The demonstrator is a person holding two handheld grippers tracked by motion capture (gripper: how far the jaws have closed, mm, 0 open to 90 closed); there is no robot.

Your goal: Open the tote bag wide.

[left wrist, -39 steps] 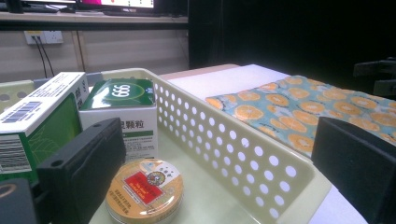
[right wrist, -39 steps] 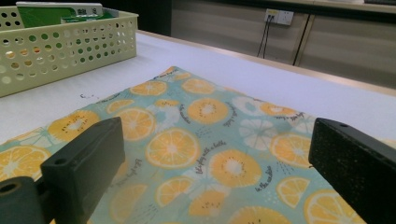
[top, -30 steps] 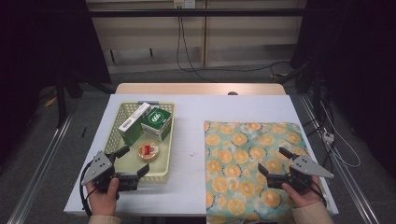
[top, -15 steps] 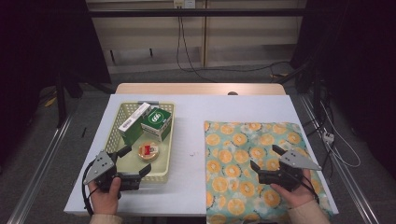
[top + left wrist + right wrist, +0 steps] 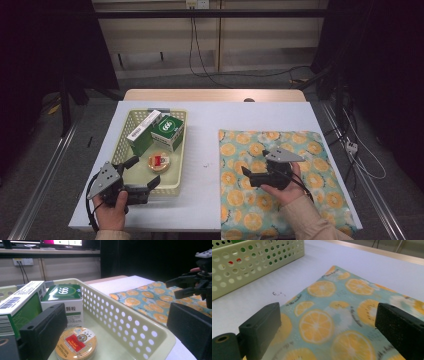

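A cream perforated basket (image 5: 181,150) at the table's left holds a white-and-green box (image 5: 144,131), a green box marked 666 (image 5: 169,131) and a round orange tin (image 5: 159,162). My left gripper (image 5: 142,172) is open at the basket's near end, one jaw inside by the tin (image 5: 76,342) and the other outside the wall (image 5: 130,325). On the right lies a cloth printed with orange slices (image 5: 305,150). Low over the cloth's left part (image 5: 352,290), my right gripper (image 5: 248,176) points left and is open, holding nothing.
The white table (image 5: 205,145) has a bare strip between basket and cloth, marked with a small dark smudge (image 5: 277,293). A wooden edge (image 5: 215,95) runs along the far side. Cables lie on the floor beyond.
My right gripper has moved left across the cloth, toward its left edge. The left gripper has stayed at the basket's near end.
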